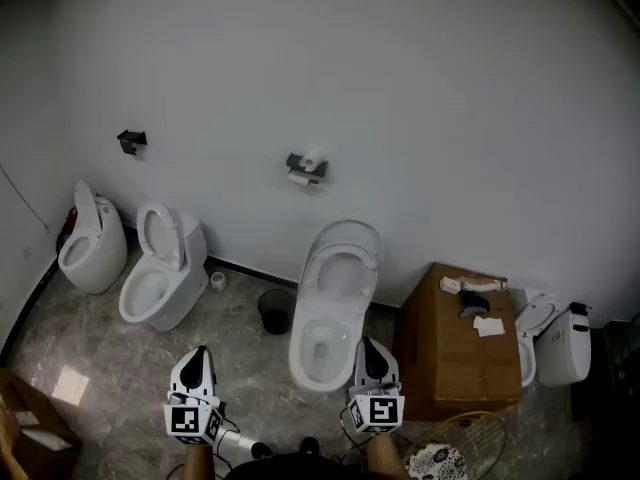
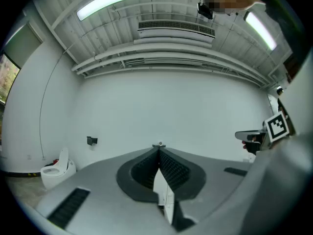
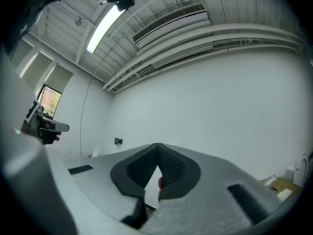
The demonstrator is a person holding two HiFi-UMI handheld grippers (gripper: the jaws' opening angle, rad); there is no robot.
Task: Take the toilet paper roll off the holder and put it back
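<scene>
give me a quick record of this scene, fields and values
roll: toilet paper roll on the holder
left gripper: fingers together, empty, away from the roll
right gripper: fingers together, empty, away from the roll
below holder: toilet, lid up
beside it: black bin on its left, cardboard box on its right
</scene>
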